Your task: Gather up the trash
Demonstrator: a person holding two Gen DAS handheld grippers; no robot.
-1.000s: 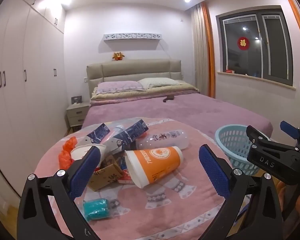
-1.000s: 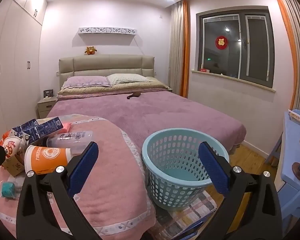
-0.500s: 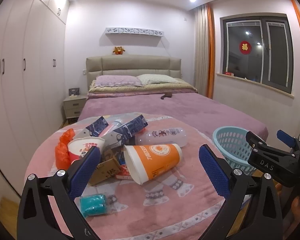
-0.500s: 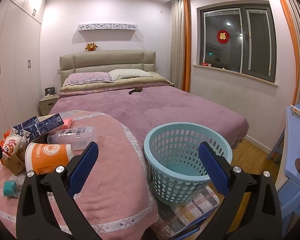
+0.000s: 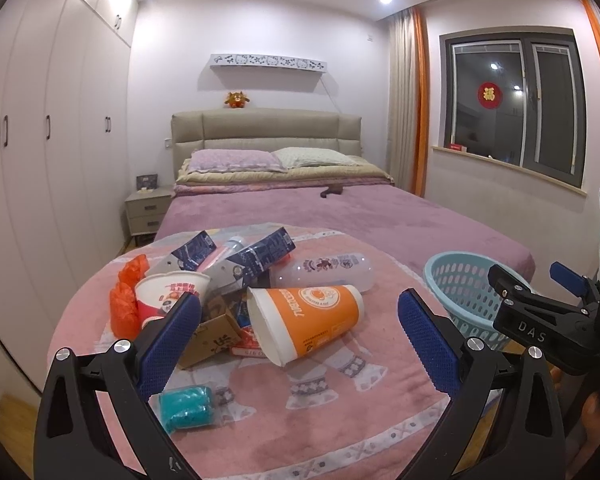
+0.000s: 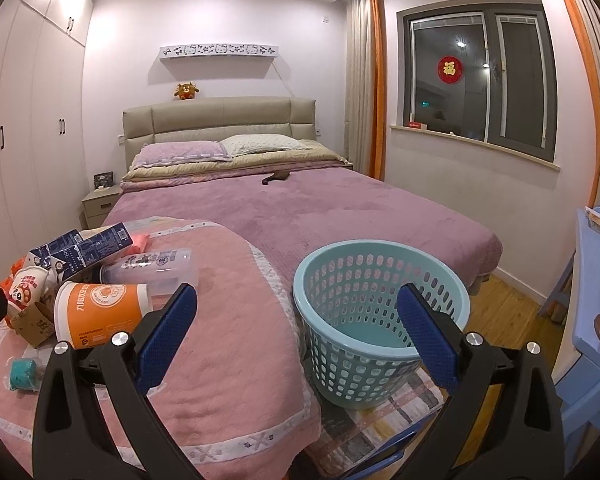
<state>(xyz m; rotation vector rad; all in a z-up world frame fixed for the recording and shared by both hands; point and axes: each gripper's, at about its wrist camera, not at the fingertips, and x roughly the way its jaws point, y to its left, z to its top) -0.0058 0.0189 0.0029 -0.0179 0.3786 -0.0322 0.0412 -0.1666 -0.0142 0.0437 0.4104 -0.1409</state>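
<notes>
The left gripper (image 5: 298, 330) has its blue-padded fingers spread wide with nothing between them, hovering over the near edge of a pink blanket (image 5: 320, 412). The right gripper (image 6: 296, 328) is likewise spread and empty, held above the gap between the blanket and a pale blue basket (image 6: 380, 320).

The trash lies in a heap ahead and slightly left of the left gripper, well apart from the right one, so the left hand looks the nearer. Closest in line is an orange paper cup (image 5: 306, 322) lying on its side, its long axis running left-right with the open white rim toward the near left. A grip across its waist would likely need the fingers turned to straddle that axis; the thin paper wall may crush.

Behind it lies a clear plastic bottle (image 5: 326, 272), smooth and rounded, also on its side. Two dark blue cartons (image 5: 260, 258), a red-and-white paper cup (image 5: 170, 294), a crumpled orange bag (image 5: 126, 300), a brown cardboard piece (image 5: 214, 338) and a teal roll (image 5: 186, 402) crowd around. The basket stands to the right, perforated, open-topped and empty.
</notes>
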